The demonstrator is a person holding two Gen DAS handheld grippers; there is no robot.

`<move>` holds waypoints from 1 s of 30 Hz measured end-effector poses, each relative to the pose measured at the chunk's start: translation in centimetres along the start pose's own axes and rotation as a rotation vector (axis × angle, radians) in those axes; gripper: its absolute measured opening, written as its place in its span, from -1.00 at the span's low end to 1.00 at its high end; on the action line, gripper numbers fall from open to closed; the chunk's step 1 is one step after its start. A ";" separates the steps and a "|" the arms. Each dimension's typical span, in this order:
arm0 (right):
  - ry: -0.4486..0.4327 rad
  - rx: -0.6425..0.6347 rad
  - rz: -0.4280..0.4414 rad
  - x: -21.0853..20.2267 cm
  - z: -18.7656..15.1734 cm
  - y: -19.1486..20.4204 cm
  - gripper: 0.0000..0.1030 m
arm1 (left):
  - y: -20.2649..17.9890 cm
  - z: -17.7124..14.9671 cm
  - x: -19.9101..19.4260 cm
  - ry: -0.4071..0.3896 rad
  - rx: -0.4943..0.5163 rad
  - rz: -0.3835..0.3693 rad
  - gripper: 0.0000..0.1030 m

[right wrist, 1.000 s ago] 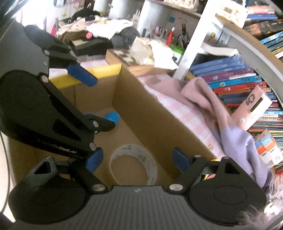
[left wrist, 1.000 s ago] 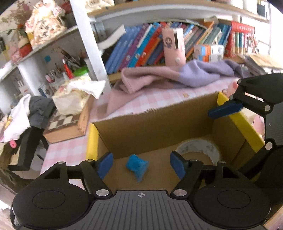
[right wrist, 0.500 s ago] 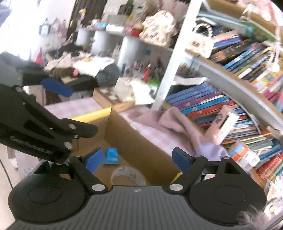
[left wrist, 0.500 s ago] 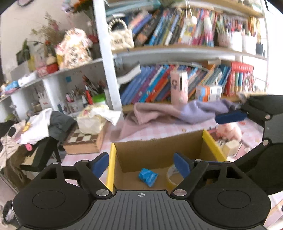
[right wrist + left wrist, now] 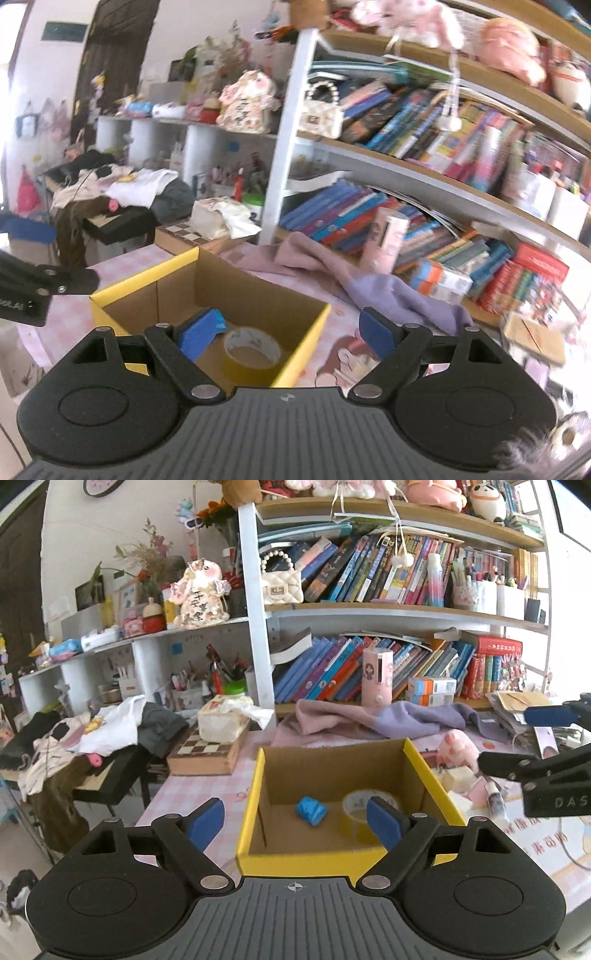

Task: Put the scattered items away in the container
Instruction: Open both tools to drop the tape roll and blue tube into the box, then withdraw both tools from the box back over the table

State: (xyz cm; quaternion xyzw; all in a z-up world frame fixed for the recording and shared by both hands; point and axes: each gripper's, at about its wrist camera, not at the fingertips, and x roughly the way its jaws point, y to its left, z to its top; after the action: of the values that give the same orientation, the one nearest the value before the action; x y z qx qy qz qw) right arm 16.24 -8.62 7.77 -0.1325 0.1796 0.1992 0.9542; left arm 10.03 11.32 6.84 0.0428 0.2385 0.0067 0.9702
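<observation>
Both grippers have pulled up and back from the cardboard box (image 5: 334, 771), which sat close under them a second ago. The left gripper (image 5: 295, 821) is spread and empty (wider than before); the right gripper (image 5: 286, 332) is likewise spread, holding nothing. Inside the box, the blue item (image 5: 311, 809) lies at 9 o'clock of the tape roll (image 5: 364, 812).

We see a box (image 5: 334, 775) of matt brown corrugated cardboard with glossy yellow outer faces. The tape roll (image 5: 360, 805) inside looks shiny and translucent. A soft pink and lilac cloth (image 5: 388, 720) lies rumpled on the checked surface (image 5: 207, 790).
</observation>
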 end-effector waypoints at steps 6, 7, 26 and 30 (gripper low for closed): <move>-0.006 0.054 -0.054 -4.7 -2.7 0.6 0.65 | -0.5 -1.9 -3.7 -0.008 0.007 -0.005 0.69; -0.005 0.062 -0.059 -5.3 -3.1 0.8 0.65 | -0.7 -2.3 -4.2 -0.008 0.010 -0.008 0.70; 0.111 0.062 -0.064 -11.6 -10.2 4.1 0.66 | -3.8 -7.7 -7.3 0.087 0.050 -0.059 0.70; 0.114 -0.029 -0.075 -11.9 -10.6 3.3 0.68 | -4.0 -7.5 -7.2 0.090 0.076 -0.063 0.70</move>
State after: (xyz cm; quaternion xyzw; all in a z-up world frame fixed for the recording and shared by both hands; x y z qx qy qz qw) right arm 1.58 -13.09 2.30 -0.1641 0.2257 0.1580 0.9472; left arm 0.13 7.70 3.16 0.0719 0.2833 -0.0308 0.9558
